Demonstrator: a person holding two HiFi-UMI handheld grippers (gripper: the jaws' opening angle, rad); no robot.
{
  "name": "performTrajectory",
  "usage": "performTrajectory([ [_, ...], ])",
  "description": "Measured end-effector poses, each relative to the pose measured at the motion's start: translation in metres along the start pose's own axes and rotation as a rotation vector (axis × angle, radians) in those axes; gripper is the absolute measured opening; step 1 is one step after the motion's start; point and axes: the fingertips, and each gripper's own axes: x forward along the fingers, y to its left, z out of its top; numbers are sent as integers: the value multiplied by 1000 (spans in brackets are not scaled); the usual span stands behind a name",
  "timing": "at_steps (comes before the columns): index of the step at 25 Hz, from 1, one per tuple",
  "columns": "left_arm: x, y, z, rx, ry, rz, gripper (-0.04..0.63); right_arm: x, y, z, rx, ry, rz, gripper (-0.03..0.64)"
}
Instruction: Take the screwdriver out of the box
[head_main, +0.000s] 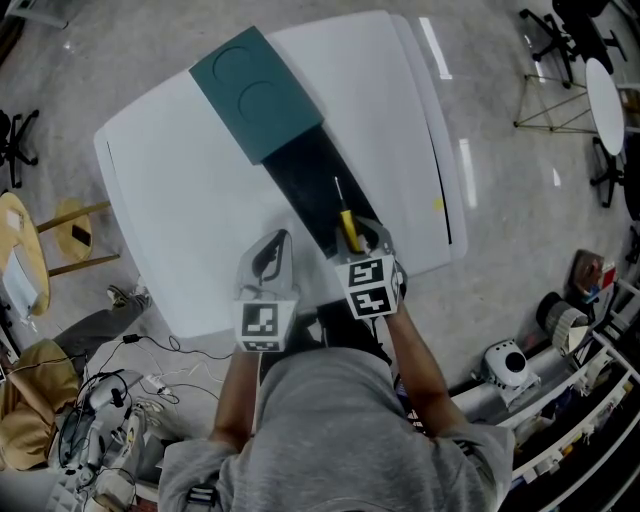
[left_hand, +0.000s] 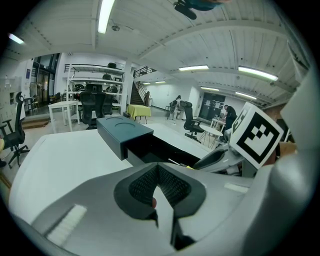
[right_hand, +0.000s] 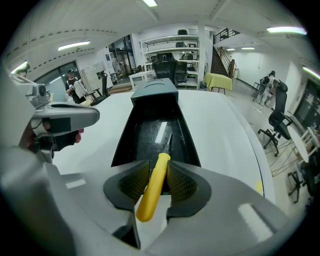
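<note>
A long box lies across the white table (head_main: 180, 200), its teal lid (head_main: 258, 92) slid back off the dark open tray (head_main: 312, 185). My right gripper (head_main: 358, 240) is at the tray's near end, shut on the yellow handle of the screwdriver (head_main: 349, 230). In the right gripper view the handle (right_hand: 152, 186) sits slanted between the pads and the metal shaft points into the tray (right_hand: 150, 135). My left gripper (head_main: 272, 250) hovers over the table just left of the tray, jaws together and empty (left_hand: 158, 172).
The table's near edge (head_main: 215, 325) is right below both grippers. A wooden stool (head_main: 70, 235) and cables (head_main: 110, 400) are on the floor at the left. Office chairs (head_main: 565, 40) and racks with gear (head_main: 560, 340) stand at the right.
</note>
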Motion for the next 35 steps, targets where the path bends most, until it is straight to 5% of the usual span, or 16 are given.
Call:
performTrajectory([
  [16, -9, 2, 2, -3, -12, 19, 12, -3, 2, -1, 10, 2, 33, 80],
  [35, -31, 6, 36, 34, -88, 52, 12, -41, 1, 43, 14, -143, 25, 80],
])
